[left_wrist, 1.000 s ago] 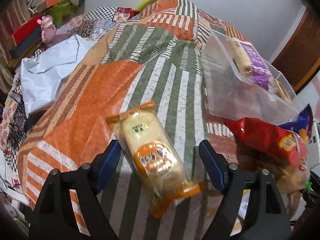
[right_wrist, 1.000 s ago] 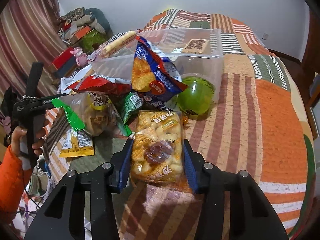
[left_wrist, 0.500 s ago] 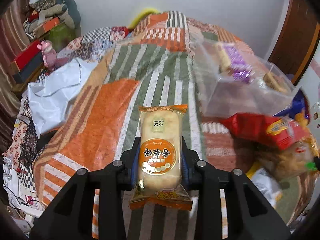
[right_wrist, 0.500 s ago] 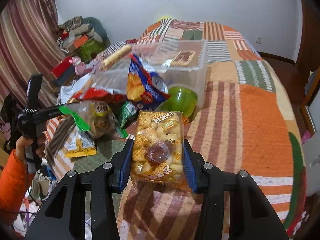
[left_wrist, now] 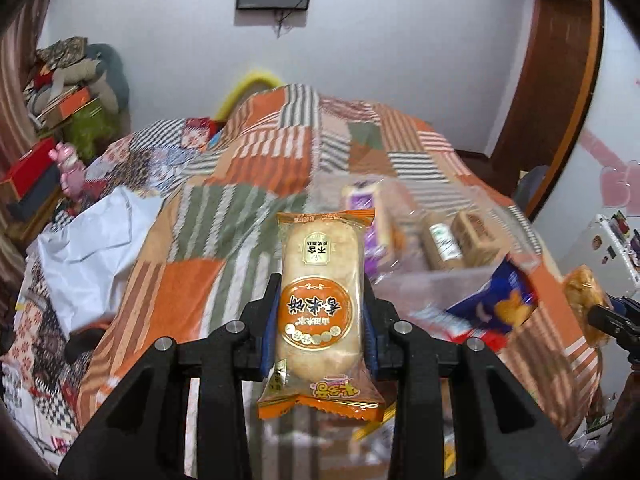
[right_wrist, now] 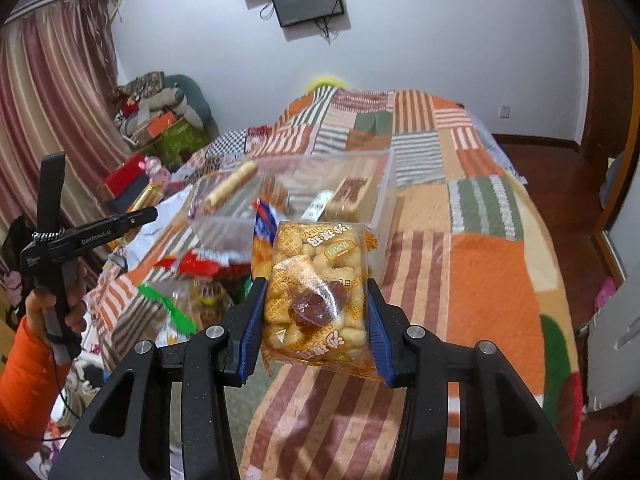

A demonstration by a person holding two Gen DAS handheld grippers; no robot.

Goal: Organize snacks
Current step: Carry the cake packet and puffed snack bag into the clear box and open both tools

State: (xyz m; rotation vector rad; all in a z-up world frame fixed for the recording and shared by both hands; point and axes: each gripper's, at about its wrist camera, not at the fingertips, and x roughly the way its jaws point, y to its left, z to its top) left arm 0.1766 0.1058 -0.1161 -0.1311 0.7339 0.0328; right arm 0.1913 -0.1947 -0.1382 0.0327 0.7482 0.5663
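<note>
My left gripper is shut on an orange rice cracker packet, held up above the patchwork bedspread. My right gripper is shut on a clear yellow bag of small biscuits, also lifted off the bed. A clear plastic bin lies ahead of both, seen blurred in the left wrist view, with several packets inside. Between the grippers and the bin lies a heap of loose snack bags, among them a blue chip bag and a red one.
A person's hand in an orange sleeve holds the left gripper's handle at the left. A white plastic bag lies on the bed's left side. Boxes and clutter stack by the curtain. The bedspread's right half bears no objects.
The left gripper closed on the rice cracker packet, which lay on the bed, and lifted it. The right gripper rose with the biscuit bag still in its grip.
</note>
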